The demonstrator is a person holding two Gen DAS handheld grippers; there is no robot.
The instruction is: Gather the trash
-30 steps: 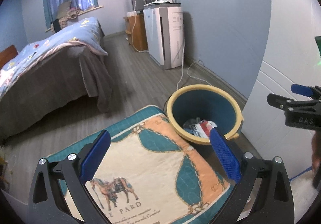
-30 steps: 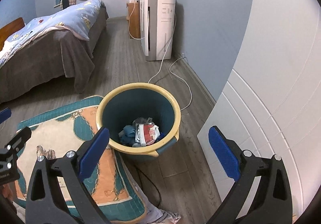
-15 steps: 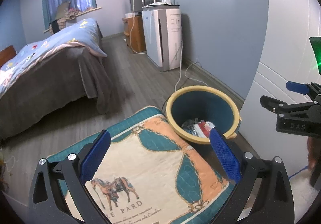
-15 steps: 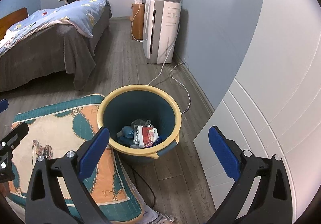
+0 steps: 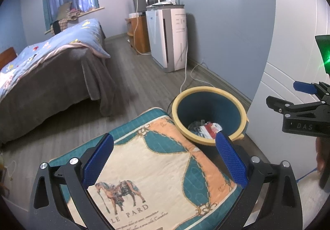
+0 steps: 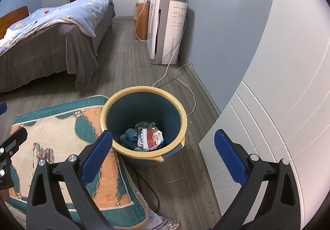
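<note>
Left wrist view, bed: fills the left half of the frame, well apart from the work and no part of it.
Cushion: a quilted pad with a horse print, lower centre of the left wrist view, bare of litter; the bin stands just beside its far right corner, probably to be handy for drops.
Bin: a yellow-rimmed, dark blue bucket at the centre of the right wrist view, upright on the wood floor between cushion and white panelled door.
Left gripper: lower centre of its frame, over the cushion, jaws spread wide and holding nothing.
Right gripper: lower centre of its frame, above the bin's near rim, jaws wide and empty, as if a drop were done.
Trash: crumpled wrappers and blue scraps lie at the bin's bottom; no loose litter shows elsewhere, so collecting looks nearly finished.
</note>
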